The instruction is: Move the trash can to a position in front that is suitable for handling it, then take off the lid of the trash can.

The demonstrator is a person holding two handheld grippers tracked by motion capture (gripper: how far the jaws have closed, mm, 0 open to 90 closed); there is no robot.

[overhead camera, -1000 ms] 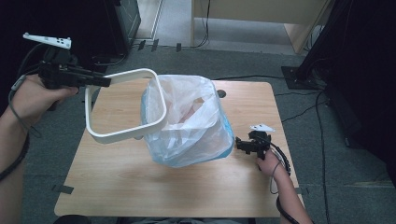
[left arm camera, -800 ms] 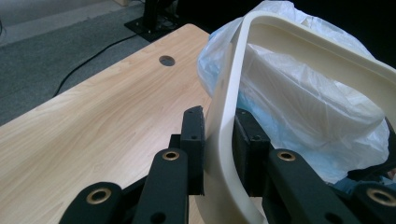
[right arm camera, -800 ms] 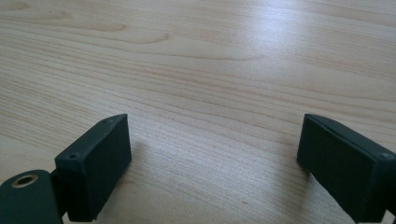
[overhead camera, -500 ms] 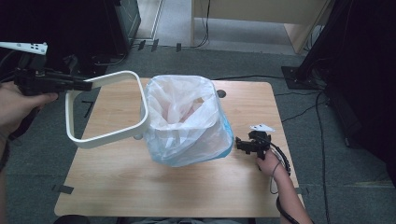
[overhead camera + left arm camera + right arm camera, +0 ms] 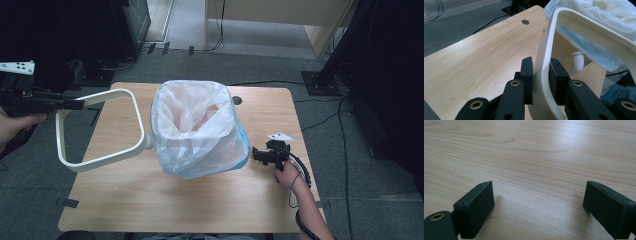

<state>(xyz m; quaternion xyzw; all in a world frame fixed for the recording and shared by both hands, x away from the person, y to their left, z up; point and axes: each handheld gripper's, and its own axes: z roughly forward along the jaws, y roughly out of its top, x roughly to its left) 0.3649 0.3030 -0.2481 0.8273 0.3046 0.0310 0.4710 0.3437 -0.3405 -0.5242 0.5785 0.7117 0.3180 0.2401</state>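
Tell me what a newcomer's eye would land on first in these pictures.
First, the bin lined with a billowing white plastic bag in the middle of the light wooden table. Next, the cream, rounded-square plastic ring at its left, clamped in the left gripper. The right gripper rests open on the table's right side.

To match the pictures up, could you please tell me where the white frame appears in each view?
High view: white frame at left, beside the bagged bin, clamped by the left hand-held gripper.
Left gripper view: centre, between the jaws.
Right gripper view: not in it.
Shared landmark: wooden table.
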